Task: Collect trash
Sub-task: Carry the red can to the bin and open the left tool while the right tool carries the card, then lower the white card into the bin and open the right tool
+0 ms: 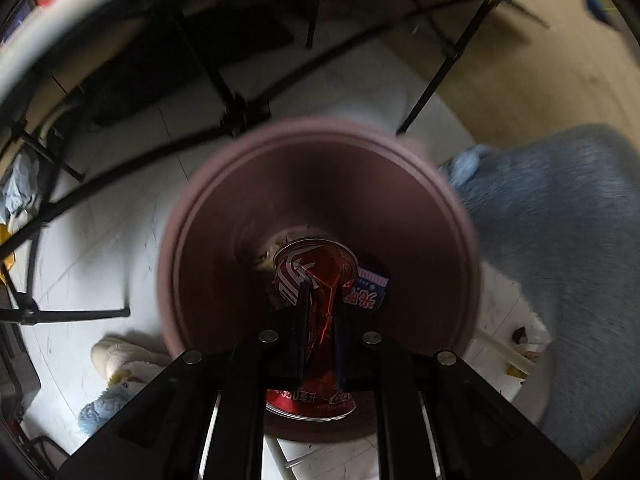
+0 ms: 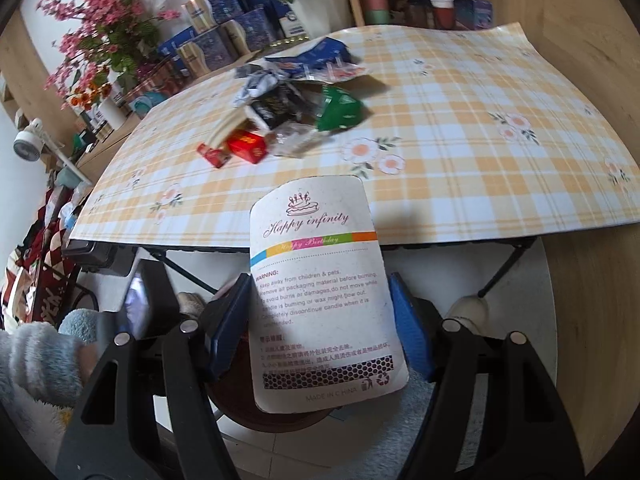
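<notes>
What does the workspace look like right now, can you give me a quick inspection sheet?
Surface: table with yellow plaid floral tablecloth; white tiled floor below.
Job's things: crushed red cola can held over the pink bin; blue wrapper already in the bin; white birthday-candle card between the right gripper's fingers.
Clutter: pile of wrappers and small boxes on the table, among them a green packet and a red box.
Grippers: left gripper shut on the can; right gripper holds the card.
Cables: nothing seen.
Surroundings: pink artificial flowers, stacked boxes, blue fuzzy sleeve.
</notes>
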{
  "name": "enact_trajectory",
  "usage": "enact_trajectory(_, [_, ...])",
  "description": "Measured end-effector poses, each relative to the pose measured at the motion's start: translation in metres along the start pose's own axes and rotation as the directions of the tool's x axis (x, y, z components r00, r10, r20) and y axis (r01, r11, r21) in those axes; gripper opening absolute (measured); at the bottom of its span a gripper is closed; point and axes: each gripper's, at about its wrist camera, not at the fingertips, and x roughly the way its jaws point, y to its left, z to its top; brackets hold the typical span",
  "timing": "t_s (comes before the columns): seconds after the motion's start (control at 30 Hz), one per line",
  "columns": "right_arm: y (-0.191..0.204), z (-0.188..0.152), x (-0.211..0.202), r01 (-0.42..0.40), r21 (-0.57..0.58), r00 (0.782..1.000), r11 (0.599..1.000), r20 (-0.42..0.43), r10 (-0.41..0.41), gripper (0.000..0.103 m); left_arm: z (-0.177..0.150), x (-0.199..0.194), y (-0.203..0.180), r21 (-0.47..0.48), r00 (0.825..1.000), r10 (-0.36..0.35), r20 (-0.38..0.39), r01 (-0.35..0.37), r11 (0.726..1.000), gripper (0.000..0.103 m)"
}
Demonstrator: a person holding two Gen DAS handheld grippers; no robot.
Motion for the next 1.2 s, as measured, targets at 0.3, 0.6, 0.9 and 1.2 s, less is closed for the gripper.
enact_trajectory(0.3, [-0.016,-0.004,0.005,0.036,0.014,0.999,0.999,-0.026,-0.036,0.068,0.001,0.035,0.002,0.080,0.993,0.110,-0.041,-0.106,0.991,0.053])
enact_trajectory(0.6, [0.004,-0.012,0.009,0.024,-0.044,0.998,0.999,-0.060,-0.027,0.068,-0.014,-0.041,0.003,0.061,0.985,0.086,0.149,-0.096,0.994,0.083])
enact_trajectory(0.9, [0.047,-0.024,0.029,-0.029,-0.129,0.988,0.991,-0.157,0.008,0.069,-0.049,-0.156,0.022,-0.130,0.884,0.108,0.454,-0.055,0.990,0.095])
enact_trajectory(1.2, [0.103,-0.041,0.079,-0.055,-0.258,0.966,0.965,-0.257,-0.014,0.070,-0.102,-0.198,0.053,-0.424,0.792,0.269,0.548,-0.014,0.906,0.097])
